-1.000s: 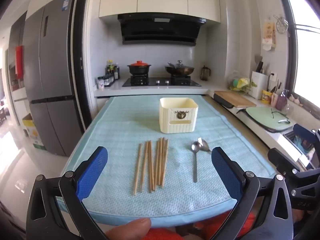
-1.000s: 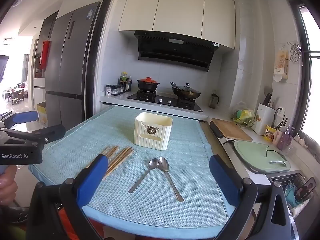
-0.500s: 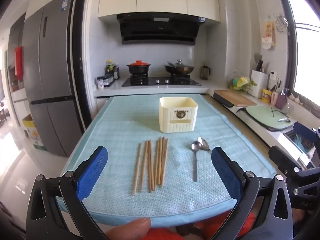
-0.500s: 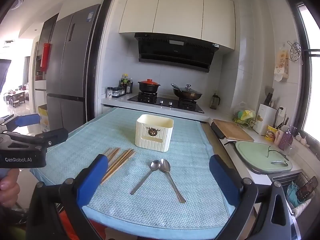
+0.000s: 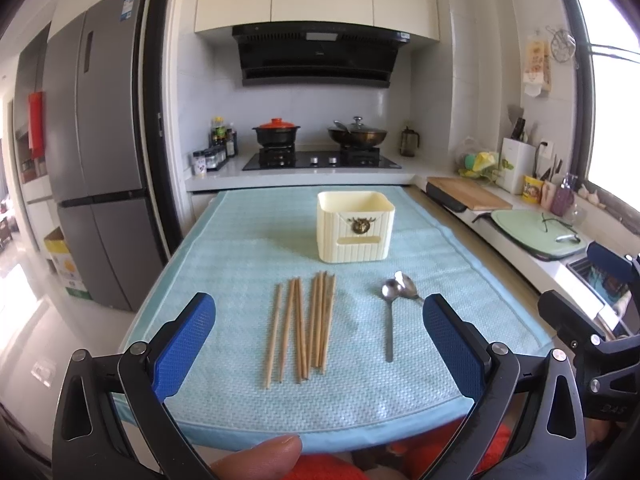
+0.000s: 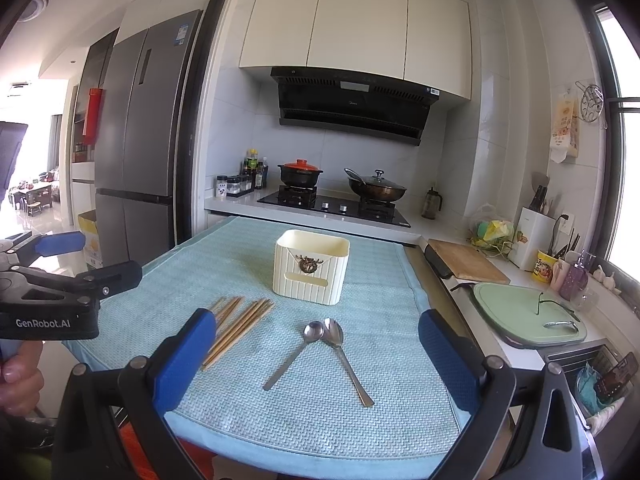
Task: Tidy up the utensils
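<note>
Table's draped in a blue mat; cream holder upright toward the far end; chopsticks lying in a loose row nearer; two spoons beside them, bowls touching.

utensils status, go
Left gripper and right gripper open, empty. Chopsticks and two spoons flat on mat; holder empty. Nothing blocking.

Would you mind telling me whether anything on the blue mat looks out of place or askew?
Nothing is spilled or damaged. The utensils simply lie loose: the chopsticks are side by side but unevenly spread, and the two spoons splay apart in a V, bowls touching. The cream holder stands upright behind them, with nothing visibly sticking out.
</note>
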Demonstrator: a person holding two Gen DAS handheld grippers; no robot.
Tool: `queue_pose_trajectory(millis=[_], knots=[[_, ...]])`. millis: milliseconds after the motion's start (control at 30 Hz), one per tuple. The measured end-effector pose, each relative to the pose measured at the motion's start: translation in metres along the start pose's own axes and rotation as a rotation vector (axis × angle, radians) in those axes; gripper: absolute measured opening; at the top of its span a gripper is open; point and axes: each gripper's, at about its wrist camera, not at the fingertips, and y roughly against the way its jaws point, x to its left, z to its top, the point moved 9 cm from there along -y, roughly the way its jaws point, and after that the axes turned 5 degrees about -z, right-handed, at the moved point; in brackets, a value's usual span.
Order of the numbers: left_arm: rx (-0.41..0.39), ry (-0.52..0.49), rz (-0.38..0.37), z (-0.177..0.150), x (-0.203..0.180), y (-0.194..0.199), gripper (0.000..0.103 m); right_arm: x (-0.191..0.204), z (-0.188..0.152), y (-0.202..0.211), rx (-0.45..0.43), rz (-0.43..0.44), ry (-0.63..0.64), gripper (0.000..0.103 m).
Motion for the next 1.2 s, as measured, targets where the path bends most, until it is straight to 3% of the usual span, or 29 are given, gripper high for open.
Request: queue_pose_trajectory(millis=[1200], knots=[[0.007, -0.015, -0.002, -0.0026, -0.0058, -0.0038, 0.103, 0.0046, -0.0015, -0.0004, 0.003, 0.01, 0.003, 0.103]])
